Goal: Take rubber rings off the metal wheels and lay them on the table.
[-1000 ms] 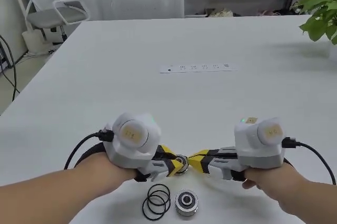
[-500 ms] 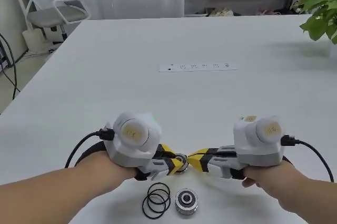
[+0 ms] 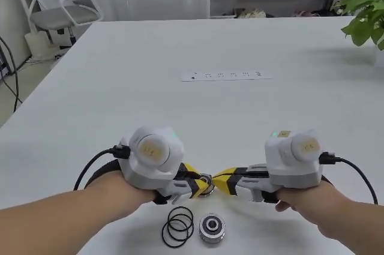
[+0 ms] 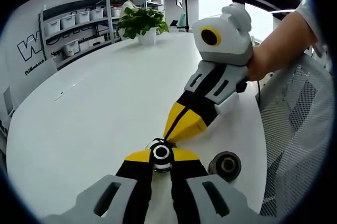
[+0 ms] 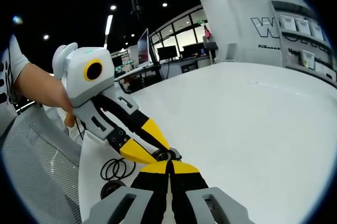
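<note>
The job is looking partly done. A small pile of black rubber rings [image 3: 178, 227] is lying loose on the worktop [image 3: 192, 117] close to its near edge. I am counting three loops, though they are overlapping, so that number is not firm. Just beside them, toward the right, a second metal wheel [image 3: 212, 228] is sitting flat. Its rim is showing silver in the head view, so it is probably already stripped.

The other metal wheel [image 4: 160, 153] is being held above the worktop, just beyond the pile. The left hand-held gripper [image 3: 193, 186] is clamping it between its yellow tips. The right hand-held gripper [image 3: 221, 183] is meeting it tip to tip, with its jaws drawn narrow and pressed together at the wheel's rim. It is likely working at a ring there, but the ring itself is too small to make out.

That is making two wheels in all, one held and one resting. What is remaining, by my reading, is clearing the held wheel and laying its rings with the others.
</note>
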